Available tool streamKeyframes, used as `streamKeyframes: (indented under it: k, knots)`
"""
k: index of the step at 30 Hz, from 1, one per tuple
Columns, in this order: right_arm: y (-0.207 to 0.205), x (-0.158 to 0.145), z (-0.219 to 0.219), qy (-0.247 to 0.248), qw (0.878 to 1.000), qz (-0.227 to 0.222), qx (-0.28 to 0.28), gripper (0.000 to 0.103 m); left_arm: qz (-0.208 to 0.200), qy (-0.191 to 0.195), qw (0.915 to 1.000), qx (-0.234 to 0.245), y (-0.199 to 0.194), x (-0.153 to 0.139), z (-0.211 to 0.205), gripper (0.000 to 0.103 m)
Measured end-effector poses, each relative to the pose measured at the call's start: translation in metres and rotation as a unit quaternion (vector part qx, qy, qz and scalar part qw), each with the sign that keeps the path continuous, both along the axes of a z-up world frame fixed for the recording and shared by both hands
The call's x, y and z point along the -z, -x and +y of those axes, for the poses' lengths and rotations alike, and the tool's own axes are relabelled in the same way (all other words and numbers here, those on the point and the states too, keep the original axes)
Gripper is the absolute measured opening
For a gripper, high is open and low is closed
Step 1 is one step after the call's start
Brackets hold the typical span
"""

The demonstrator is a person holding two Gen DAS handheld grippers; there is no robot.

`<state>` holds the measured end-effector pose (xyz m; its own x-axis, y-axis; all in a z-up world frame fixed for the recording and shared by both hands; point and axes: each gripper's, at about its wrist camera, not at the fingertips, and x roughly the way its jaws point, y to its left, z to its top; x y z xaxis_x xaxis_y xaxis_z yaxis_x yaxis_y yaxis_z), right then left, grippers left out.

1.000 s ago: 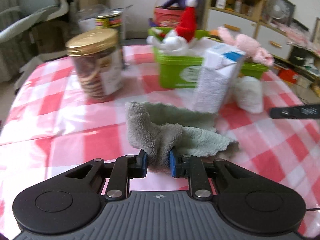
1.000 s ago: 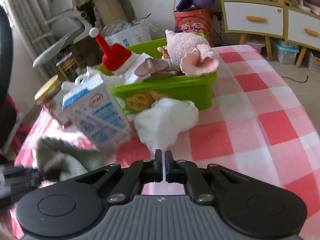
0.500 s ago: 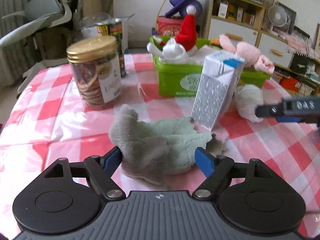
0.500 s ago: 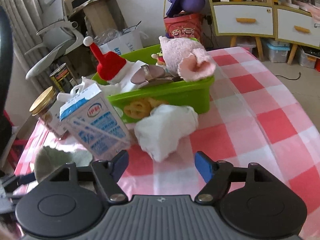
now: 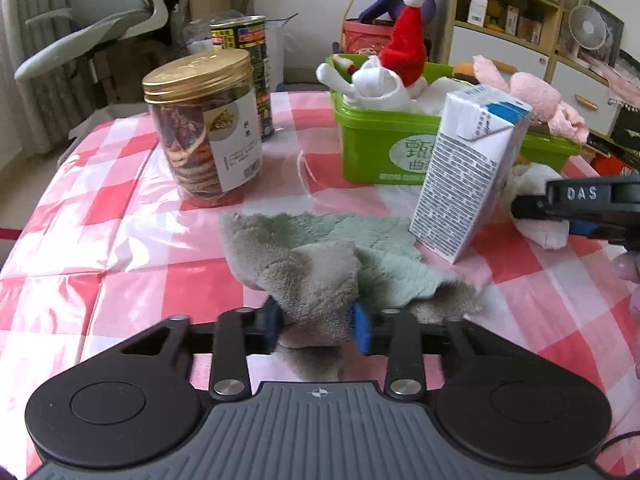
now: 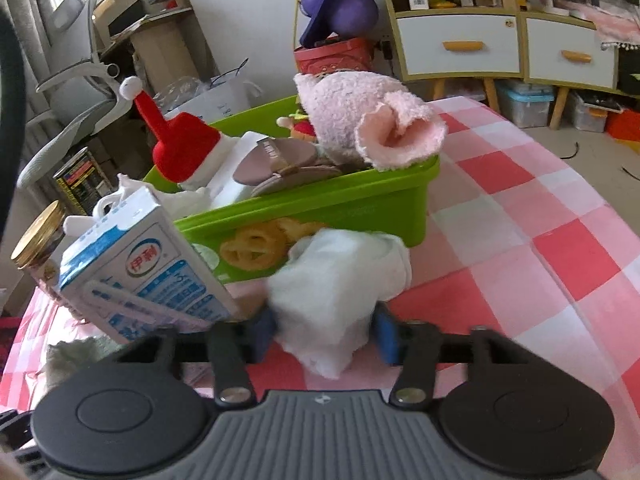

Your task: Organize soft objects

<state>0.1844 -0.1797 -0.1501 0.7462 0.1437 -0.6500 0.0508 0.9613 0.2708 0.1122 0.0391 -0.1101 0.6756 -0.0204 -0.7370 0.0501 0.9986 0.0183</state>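
A grey-green fleece cloth (image 5: 320, 264) lies on the checked table in front of a milk carton (image 5: 468, 172). My left gripper (image 5: 318, 322) has its blue pads closing on a fold of the cloth. A white soft cloth (image 6: 340, 284) lies against the green bin (image 6: 360, 204); it also shows in the left wrist view (image 5: 536, 184). My right gripper (image 6: 326, 332) has its pads on both sides of the white cloth. The bin (image 5: 380, 148) holds a pink plush (image 6: 360, 124), a red Santa hat (image 6: 180, 148) and a white toy (image 5: 376, 84).
A gold-lidded cookie jar (image 5: 204, 120) and a tall tin (image 5: 248, 64) stand at the left. The milk carton (image 6: 144, 276) stands between the two cloths. Cabinets (image 6: 500, 44) and an office chair (image 5: 92, 20) lie beyond the table.
Both grippers were wide open half a second ago. Now the left has closed onto the grey-green cloth and the right has moved forward and narrowed around the white cloth.
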Motion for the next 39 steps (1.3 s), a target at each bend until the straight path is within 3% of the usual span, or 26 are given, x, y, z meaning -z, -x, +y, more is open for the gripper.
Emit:
streamKeyframes:
  k: [3,13,18,25,33,39]
  knots:
    - [0.002,-0.003,-0.003,-0.009,1.000,0.001,-0.003,0.009,0.004,0.013,0.9999,-0.008,0.000,-0.003,0.004,0.019]
    - [0.017,-0.017,-0.020,-0.039,0.999,0.021,-0.004,0.009,0.000,0.033,0.9994,-0.008,0.004,-0.017,0.005,0.016]
    - [0.026,-0.029,-0.025,-0.049,0.998,0.022,-0.015,0.008,-0.001,0.066,0.9977,-0.018,0.006,-0.027,0.013,0.016]
    - [0.042,-0.049,-0.027,-0.062,0.998,0.010,-0.030,0.008,-0.011,0.097,0.9949,-0.029,0.011,-0.043,0.018,0.016]
    - [0.052,-0.077,-0.028,-0.080,0.996,-0.030,-0.033,0.008,-0.056,0.143,0.9876,-0.035,0.015,-0.081,0.020,0.015]
    - [0.047,-0.095,-0.023,-0.067,0.995,-0.060,-0.050,0.008,-0.079,0.142,0.9863,-0.027,-0.002,-0.115,0.013,0.015]
